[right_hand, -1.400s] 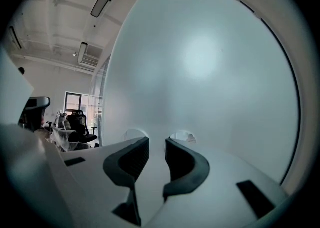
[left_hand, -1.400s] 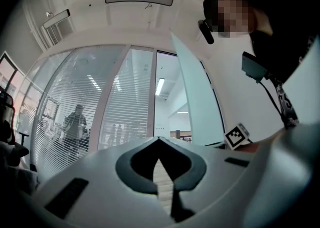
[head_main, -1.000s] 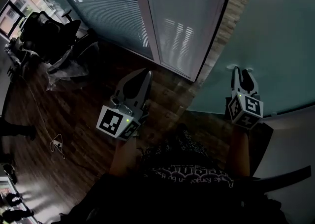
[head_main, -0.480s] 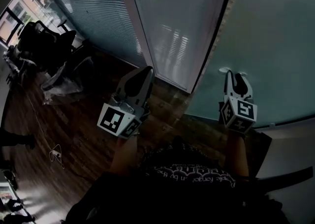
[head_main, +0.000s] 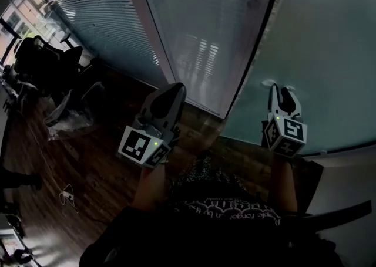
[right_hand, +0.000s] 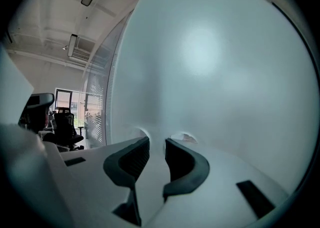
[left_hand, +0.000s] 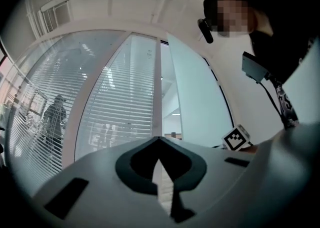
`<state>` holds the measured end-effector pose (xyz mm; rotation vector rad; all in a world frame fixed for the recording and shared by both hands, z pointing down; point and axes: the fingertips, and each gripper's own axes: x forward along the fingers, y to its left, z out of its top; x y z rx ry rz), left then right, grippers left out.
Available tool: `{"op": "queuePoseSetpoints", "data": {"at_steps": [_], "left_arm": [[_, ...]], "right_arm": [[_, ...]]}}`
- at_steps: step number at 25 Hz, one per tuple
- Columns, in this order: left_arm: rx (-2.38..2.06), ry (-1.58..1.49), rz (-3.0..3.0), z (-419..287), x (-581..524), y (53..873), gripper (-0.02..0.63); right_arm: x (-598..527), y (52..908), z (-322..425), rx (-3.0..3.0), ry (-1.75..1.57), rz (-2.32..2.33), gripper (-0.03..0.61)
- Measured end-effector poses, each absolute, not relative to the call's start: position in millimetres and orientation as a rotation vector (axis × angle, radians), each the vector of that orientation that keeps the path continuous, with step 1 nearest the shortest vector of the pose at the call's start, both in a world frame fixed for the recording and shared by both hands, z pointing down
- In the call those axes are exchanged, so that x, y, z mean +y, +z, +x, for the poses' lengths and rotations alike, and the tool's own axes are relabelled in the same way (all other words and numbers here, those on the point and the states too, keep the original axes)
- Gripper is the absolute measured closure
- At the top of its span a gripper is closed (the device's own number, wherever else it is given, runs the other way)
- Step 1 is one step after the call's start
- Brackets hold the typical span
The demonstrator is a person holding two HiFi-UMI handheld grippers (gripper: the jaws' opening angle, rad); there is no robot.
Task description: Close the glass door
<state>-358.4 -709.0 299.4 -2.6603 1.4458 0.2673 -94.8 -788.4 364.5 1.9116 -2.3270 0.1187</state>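
Right gripper (head_main: 280, 93): jaws parted, nothing between them, tips right up against the frosted glass door (head_main: 329, 48), apparently touching it. The door fills my right gripper view. Left gripper (head_main: 174, 88): jaws closed and empty, aimed at the blind-covered glass wall (head_main: 194, 19) beside the door's edge.

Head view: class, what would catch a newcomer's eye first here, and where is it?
The big frosted glass door fills the right side, with the right gripper, jaws apart, at its surface. The left gripper, jaws together, hangs over the dark wood floor at the middle; black office chairs stand far left.
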Motion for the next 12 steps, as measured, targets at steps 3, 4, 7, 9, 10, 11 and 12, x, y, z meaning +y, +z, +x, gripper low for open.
{"op": "queuePoseSetpoints", "data": {"at_steps": [3, 4, 7, 9, 10, 11, 12], "left_arm": [[1.401, 0.268, -2.673, -358, -736, 296, 0.612], [1.387, 0.268, -2.679, -357, -745, 295, 0.612], [1.342, 0.283, -2.709, -353, -769, 292, 0.612], [1.309, 0.284, -2.730, -350, -782, 292, 0.612], [1.293, 0.284, -2.738, -349, -787, 293, 0.612], [1.275, 0.293, -2.745, -348, -791, 293, 0.612], [1.262, 0.300, -2.753, -347, -796, 293, 0.612]], "right_arm": [[-806, 365, -94, -2.307, 0.123, 1.938, 0.477], [-811, 367, -93, -2.300, 0.130, 1.943, 0.477], [-826, 369, -89, -2.279, 0.138, 1.968, 0.477], [-836, 370, -88, -2.264, 0.140, 1.990, 0.477], [-840, 370, -86, -2.256, 0.143, 1.999, 0.477], [-844, 371, -85, -2.248, 0.145, 2.007, 0.477], [-847, 371, -83, -2.240, 0.147, 2.014, 0.477]]}}
